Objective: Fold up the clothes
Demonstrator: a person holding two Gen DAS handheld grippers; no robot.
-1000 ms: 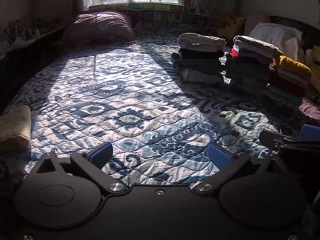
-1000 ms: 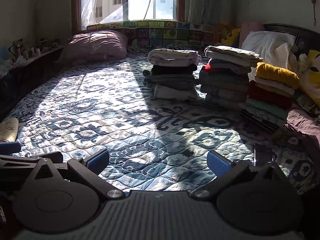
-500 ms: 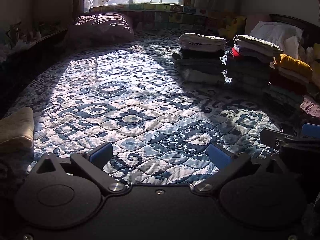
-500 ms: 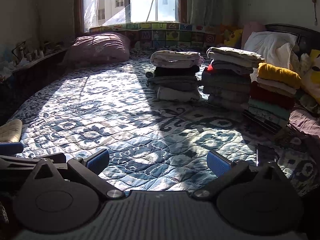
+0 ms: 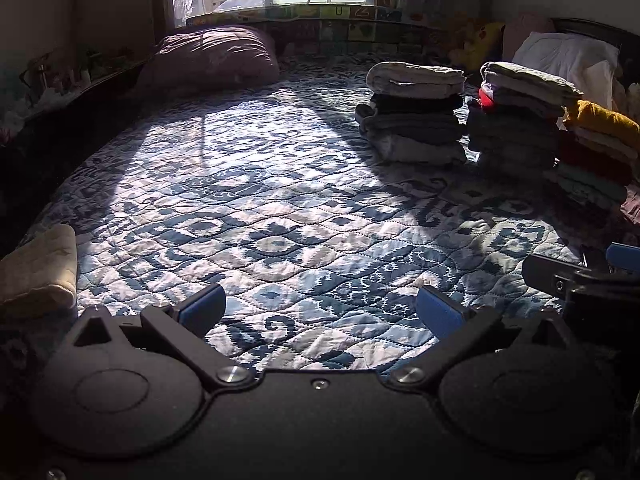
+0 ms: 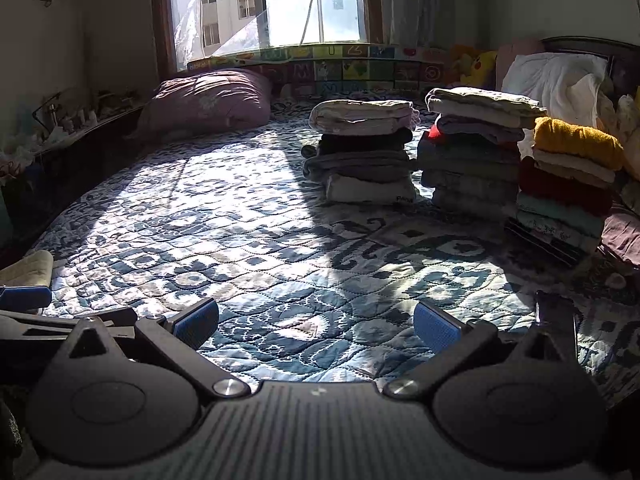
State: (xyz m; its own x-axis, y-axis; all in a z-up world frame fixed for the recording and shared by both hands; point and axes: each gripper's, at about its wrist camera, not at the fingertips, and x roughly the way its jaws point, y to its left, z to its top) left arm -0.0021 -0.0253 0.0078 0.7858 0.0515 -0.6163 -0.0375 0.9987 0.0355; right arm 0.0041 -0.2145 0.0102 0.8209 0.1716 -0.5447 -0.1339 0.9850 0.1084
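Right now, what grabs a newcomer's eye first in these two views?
Three stacks of folded clothes stand at the far right of the blue patterned quilt, the rightmost topped by a mustard-yellow garment. A bright patch of window light crosses the quilt's middle. Both the left gripper and the right gripper hover open and empty; a folded beige cloth lies at the near left.

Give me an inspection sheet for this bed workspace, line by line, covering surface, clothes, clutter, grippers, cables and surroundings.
Surface: blue and white patterned quilt, middle bare, half in sunlight.
Job's things: three stacks of folded clothes at far right; one folded beige cloth at the left edge.
Clutter: mauve pillow, loose white bedding, yellow plush toy.
Grippers: left gripper and right gripper both open, holding nothing, side by side above the near edge.
Cables: nothing seen.
Surroundings: sunlit window, shelf of small items on the left.
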